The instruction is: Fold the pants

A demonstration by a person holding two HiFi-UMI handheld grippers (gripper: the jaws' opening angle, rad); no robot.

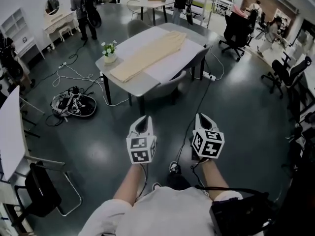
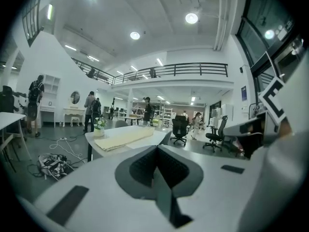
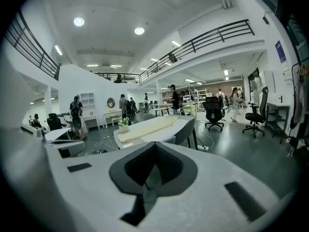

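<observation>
Cream cloth pants [image 1: 147, 55] lie stretched flat on the pale grey bench [image 1: 174, 64]. Our left tool [image 1: 143, 124] and right tool [image 1: 204, 121], both clenched empty, hang well short of that bench. At the bench's corner, the small white flower pot [image 1: 109, 54], seemingly touching the pants, could topple once we lift cloth.

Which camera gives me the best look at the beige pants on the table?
The head view: it looks down on the pants, showing their whole length lying flat across the table. The left gripper view and right gripper view see them from low and far off, only as a thin foreshortened strip.
</observation>
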